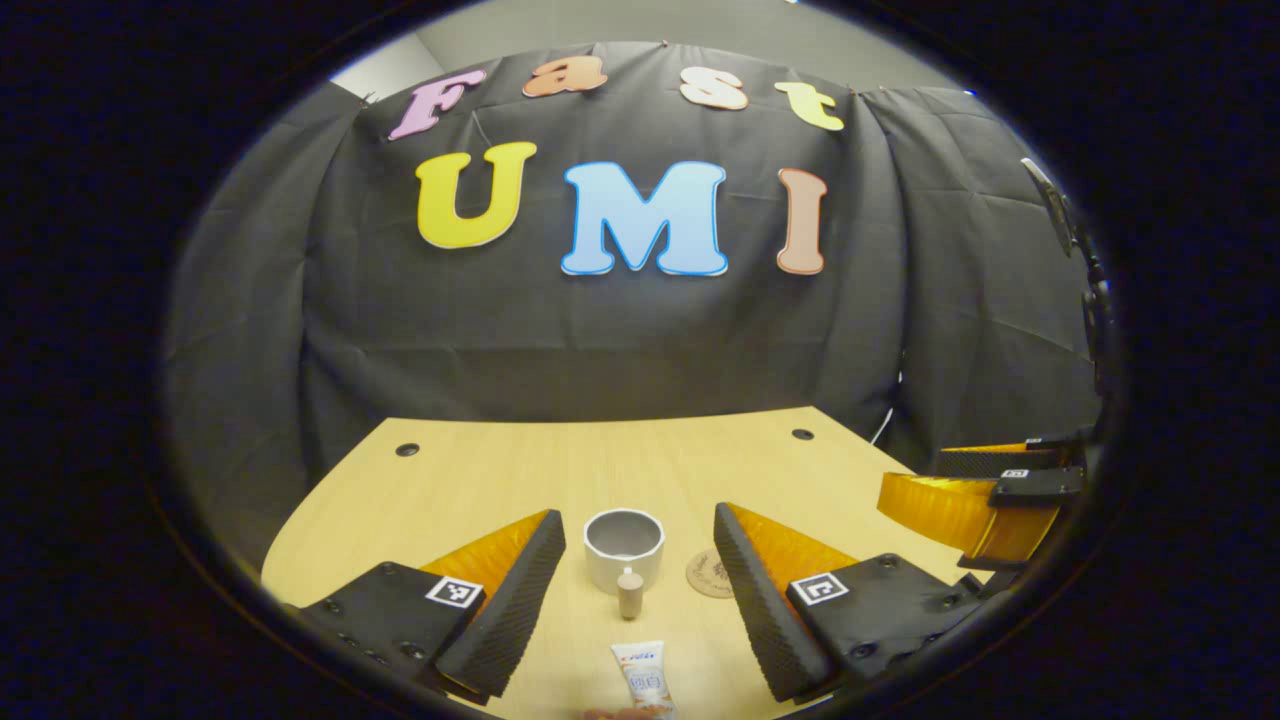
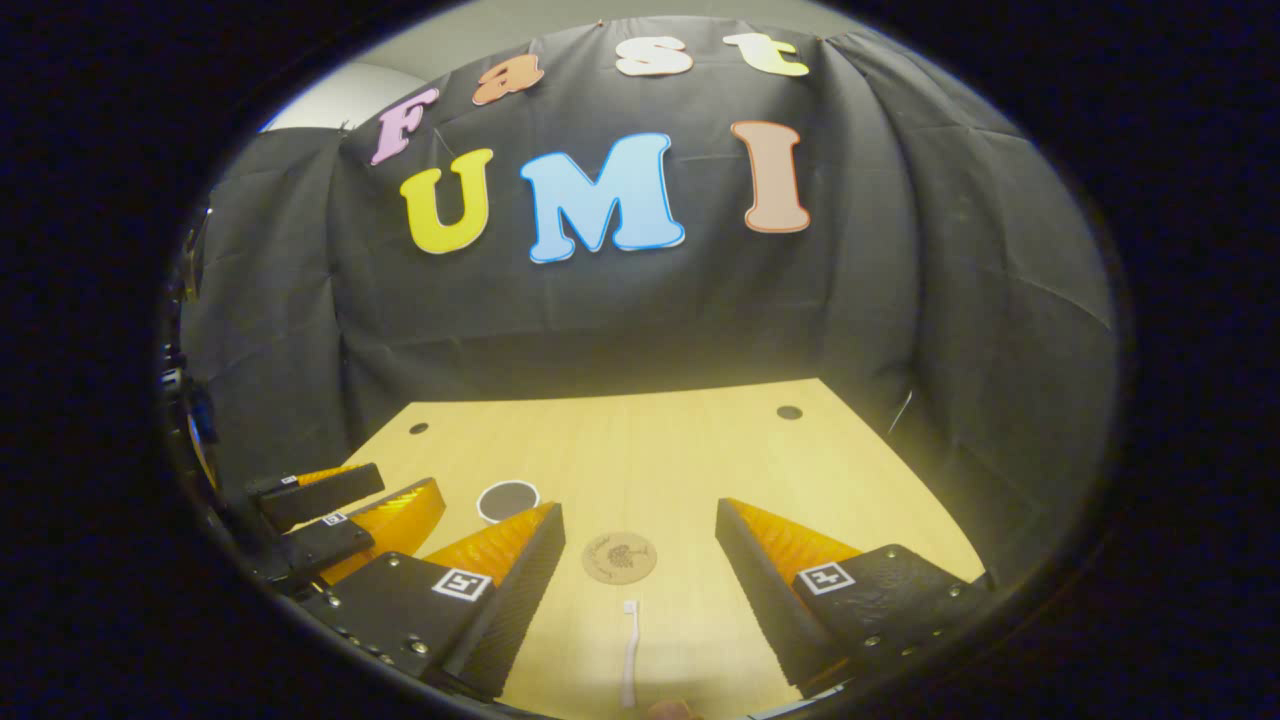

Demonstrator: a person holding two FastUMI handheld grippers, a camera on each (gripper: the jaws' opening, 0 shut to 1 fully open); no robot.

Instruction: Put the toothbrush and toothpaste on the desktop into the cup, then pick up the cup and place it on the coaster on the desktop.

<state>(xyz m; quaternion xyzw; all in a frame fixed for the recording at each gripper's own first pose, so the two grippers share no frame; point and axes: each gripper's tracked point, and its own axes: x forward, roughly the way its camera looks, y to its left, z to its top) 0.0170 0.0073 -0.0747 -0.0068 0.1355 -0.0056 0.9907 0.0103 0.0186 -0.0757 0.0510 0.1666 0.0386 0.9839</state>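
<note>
A pale wooden counter (image 1: 480, 480) runs back to the black cloth wall, and you hold both grippers spread and empty above its near side. The left gripper (image 1: 640, 590) frames the small grey round cup (image 1: 624, 548), which stands upright mid-counter with the round cork coaster (image 1: 710, 574) just beside it. The right gripper (image 2: 640, 590) looks down on that same coaster, the cup off to its left.

The white toothpaste tube (image 1: 640, 668) with its beige cap lies flat between the left gripper's fingers, cap toward the cup — likely soft and light, so pinch its firmer part near the cap rather than the squashy body. The slim white toothbrush (image 2: 629, 650) lies flat between the right gripper's fingers, near the coaster — stiff, thin and probably slippery, best taken across the handle's middle.

The cup looks rigid; grip it across the rim or wall. The counter's far half lies open; the two grippers sit close together, so mind them crossing.
</note>
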